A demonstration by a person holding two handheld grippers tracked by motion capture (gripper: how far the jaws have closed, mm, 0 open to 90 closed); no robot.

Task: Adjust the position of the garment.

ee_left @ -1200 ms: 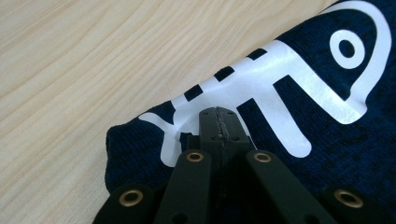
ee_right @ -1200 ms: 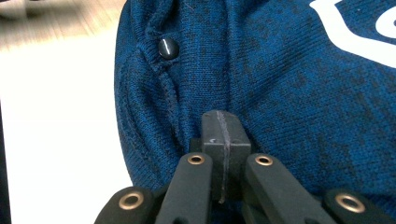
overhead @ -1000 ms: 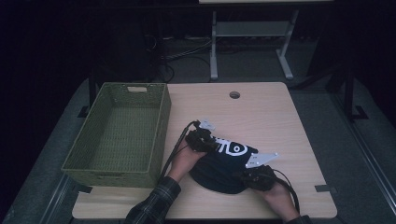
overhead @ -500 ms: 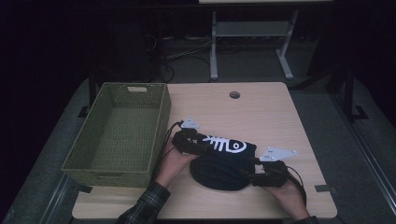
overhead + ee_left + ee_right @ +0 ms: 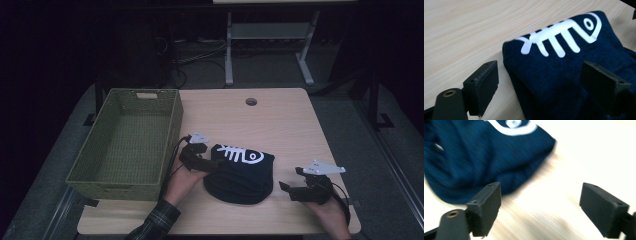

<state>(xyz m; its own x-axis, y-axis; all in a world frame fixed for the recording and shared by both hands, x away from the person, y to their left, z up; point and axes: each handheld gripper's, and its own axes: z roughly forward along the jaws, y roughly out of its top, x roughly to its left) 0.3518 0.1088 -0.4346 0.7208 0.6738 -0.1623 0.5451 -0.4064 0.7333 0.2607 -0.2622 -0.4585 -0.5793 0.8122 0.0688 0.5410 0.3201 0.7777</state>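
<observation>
A folded dark navy garment (image 5: 241,175) with a white fish-skeleton print (image 5: 564,35) lies on the wooden table (image 5: 280,125) near its front. My left gripper (image 5: 212,164) is at the garment's left edge. Its jaws have just been opening and now stand open, with the cloth (image 5: 554,80) lying loose between them (image 5: 541,87). My right gripper (image 5: 287,188) is to the right of the garment and apart from it. Its jaws have also just been opening and stand open over bare wood (image 5: 541,207). The garment (image 5: 474,162) is at the upper left of that blurred view.
An empty green woven basket (image 5: 172,130) stands at the table's left side, close to my left hand. A round cable hole (image 5: 251,101) is near the table's far edge. A metal stand (image 5: 270,45) rises behind the table in the dark.
Both grippers have opened and let go of the garment, which now lies folded. My right hand has drawn away to the right; my left hand has shifted to the garment's left edge.
</observation>
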